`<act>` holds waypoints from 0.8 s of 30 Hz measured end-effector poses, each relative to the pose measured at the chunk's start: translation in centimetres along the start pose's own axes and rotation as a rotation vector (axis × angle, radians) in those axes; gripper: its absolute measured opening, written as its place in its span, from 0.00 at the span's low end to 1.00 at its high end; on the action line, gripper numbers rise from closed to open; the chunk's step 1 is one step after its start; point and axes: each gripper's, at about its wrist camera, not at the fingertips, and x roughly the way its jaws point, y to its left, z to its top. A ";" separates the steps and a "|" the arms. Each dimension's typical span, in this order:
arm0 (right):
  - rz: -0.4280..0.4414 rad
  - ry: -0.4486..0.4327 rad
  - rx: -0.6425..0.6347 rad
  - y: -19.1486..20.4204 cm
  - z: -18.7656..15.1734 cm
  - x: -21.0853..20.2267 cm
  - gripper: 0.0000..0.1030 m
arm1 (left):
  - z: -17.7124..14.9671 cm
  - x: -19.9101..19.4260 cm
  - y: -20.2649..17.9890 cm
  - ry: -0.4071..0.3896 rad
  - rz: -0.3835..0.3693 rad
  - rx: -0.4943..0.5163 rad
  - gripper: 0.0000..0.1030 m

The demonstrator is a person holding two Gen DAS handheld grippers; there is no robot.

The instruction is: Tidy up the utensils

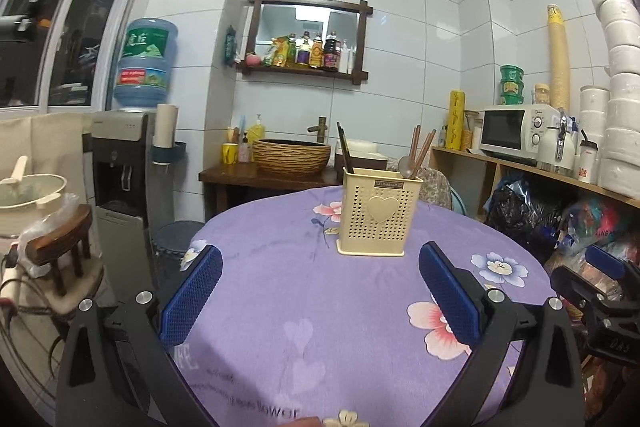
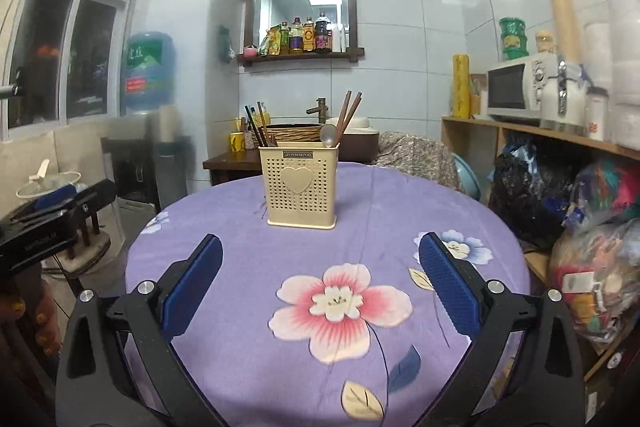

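Observation:
A cream perforated utensil holder (image 1: 378,215) with a heart on its front stands upright on the round table with the purple flowered cloth (image 1: 320,307). It holds brown chopsticks (image 1: 422,147), dark chopsticks (image 1: 343,149) and a spoon (image 1: 406,165). The holder also shows in the right wrist view (image 2: 301,187), with its spoon (image 2: 329,135) and chopsticks (image 2: 349,111). My left gripper (image 1: 320,291) is open and empty, above the cloth short of the holder. My right gripper (image 2: 320,287) is open and empty over a pink flower print, also short of the holder.
A wooden sink stand with a woven basin (image 1: 292,157) is behind the table. A water dispenser (image 1: 120,163) stands at the left. Shelves with a microwave (image 1: 516,131), paper rolls and bags (image 2: 600,267) line the right. A small stool (image 1: 64,247) is at the left.

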 end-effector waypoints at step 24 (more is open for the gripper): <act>0.023 -0.012 0.003 1.9 -0.3 -2.3 0.94 | -1.4 -2.9 -0.2 -0.022 0.036 0.005 0.95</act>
